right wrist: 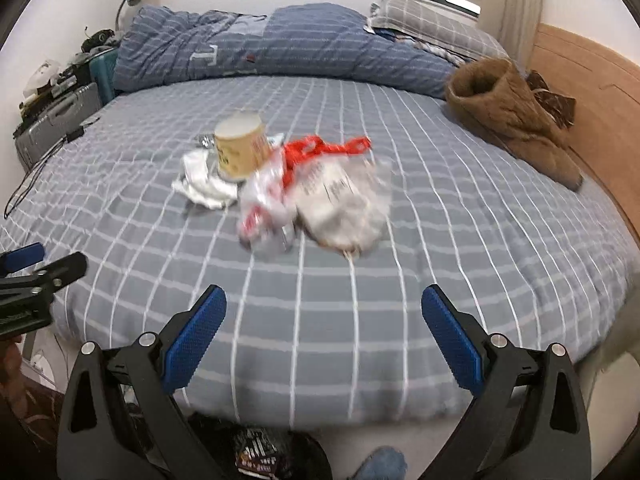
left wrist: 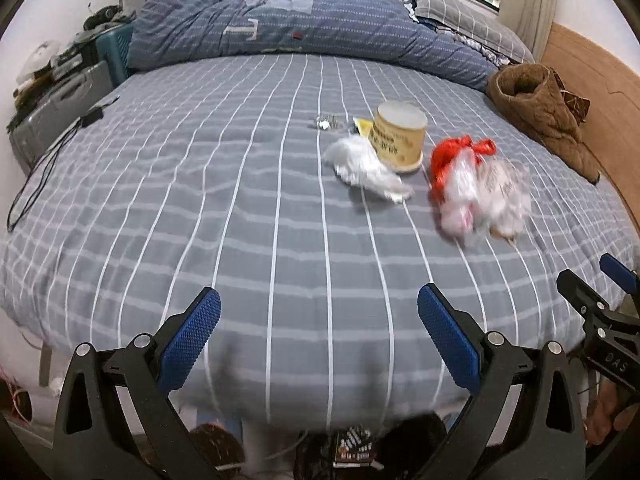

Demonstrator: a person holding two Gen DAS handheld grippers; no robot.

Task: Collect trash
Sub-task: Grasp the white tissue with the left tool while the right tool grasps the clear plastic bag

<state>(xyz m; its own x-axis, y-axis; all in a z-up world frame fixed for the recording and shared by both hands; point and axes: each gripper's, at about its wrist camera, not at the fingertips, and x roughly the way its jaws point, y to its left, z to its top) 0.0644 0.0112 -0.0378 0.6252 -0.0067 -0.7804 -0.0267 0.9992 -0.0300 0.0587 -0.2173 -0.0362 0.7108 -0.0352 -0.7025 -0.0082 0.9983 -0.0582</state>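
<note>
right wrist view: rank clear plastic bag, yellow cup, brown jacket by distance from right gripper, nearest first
1. Clear plastic bag with the red handles: straight ahead of the right gripper, mid-bed.
2. Yellow cup: just behind the bag, ahead-left.
3. Brown jacket: far right, by the headboard.

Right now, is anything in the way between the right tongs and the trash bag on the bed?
No, nothing visible. The right tongs are open near the bed's edge, and only bare bedsheet lies between them and the bag. The cup and tissue sit behind and to the bag's left, off the path.
</note>
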